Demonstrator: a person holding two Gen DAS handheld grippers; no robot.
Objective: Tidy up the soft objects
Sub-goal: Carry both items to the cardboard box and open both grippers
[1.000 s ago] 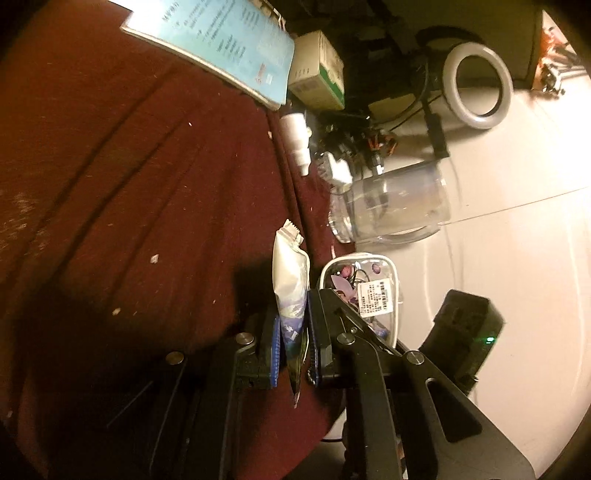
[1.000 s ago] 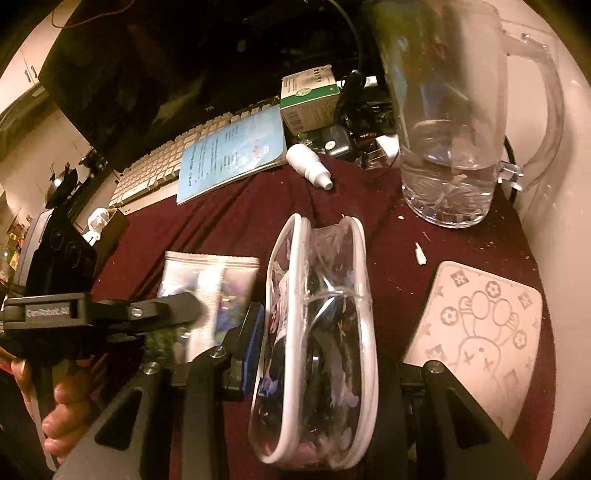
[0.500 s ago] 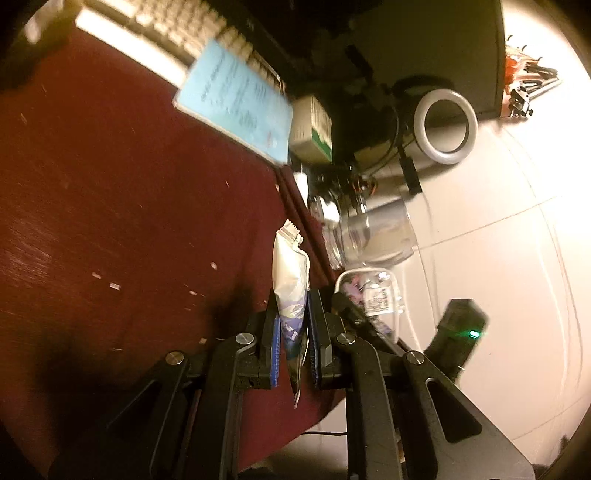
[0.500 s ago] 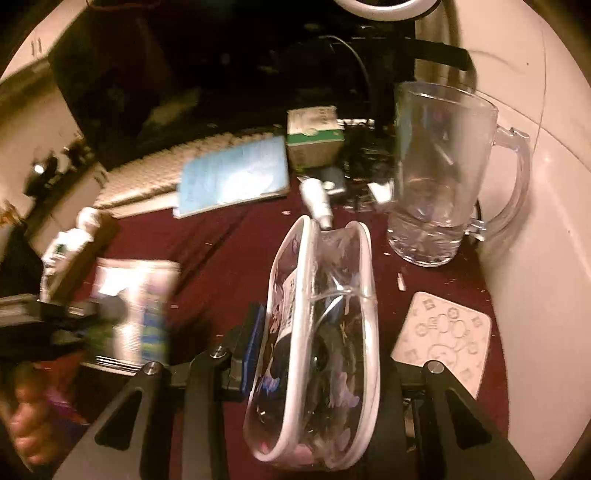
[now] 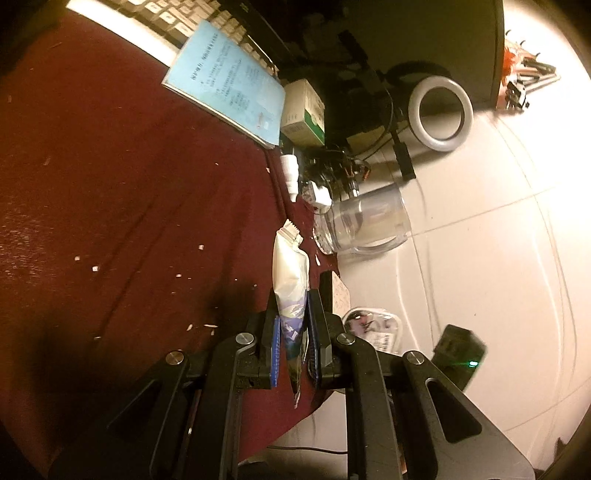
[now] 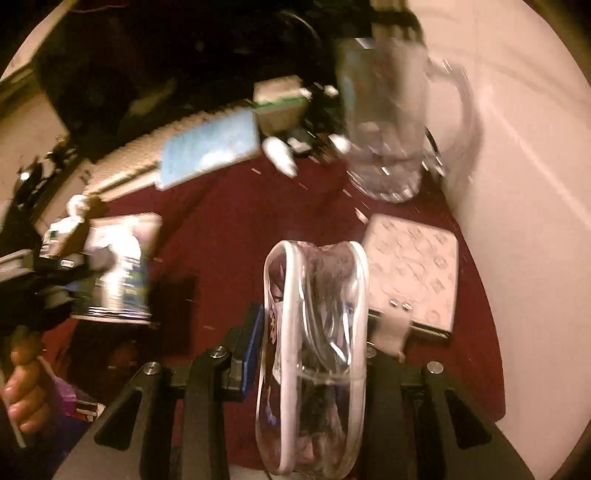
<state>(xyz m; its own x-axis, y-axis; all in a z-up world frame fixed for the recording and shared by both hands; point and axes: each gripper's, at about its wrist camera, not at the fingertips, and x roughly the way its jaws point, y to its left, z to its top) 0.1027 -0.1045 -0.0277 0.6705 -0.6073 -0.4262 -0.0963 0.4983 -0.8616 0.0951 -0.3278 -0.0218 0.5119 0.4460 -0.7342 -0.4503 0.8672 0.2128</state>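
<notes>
Here one dark red cloth (image 5: 110, 177) covers the table, with one keyboard (image 5: 192, 22) and one blue booklet (image 5: 229, 77) at its far edge. One glass mug (image 6: 384, 122) stands near one patterned case (image 6: 413, 273). The right gripper (image 6: 314, 350) is clamped on one clear pouch (image 6: 314, 332), held above the cloth. The left gripper (image 5: 291, 332) pinches one snack packet (image 5: 290, 273) upright. One small white bottle (image 5: 290, 173) lies by one green-and-white box (image 5: 303, 110).

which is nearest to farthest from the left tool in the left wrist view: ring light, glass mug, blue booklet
From the left tool:
1. Glass mug, just ahead, at the cloth's right edge.
2. Blue booklet, farther up, leaning on the keyboard.
3. Ring light, farthest, upper right.
</notes>
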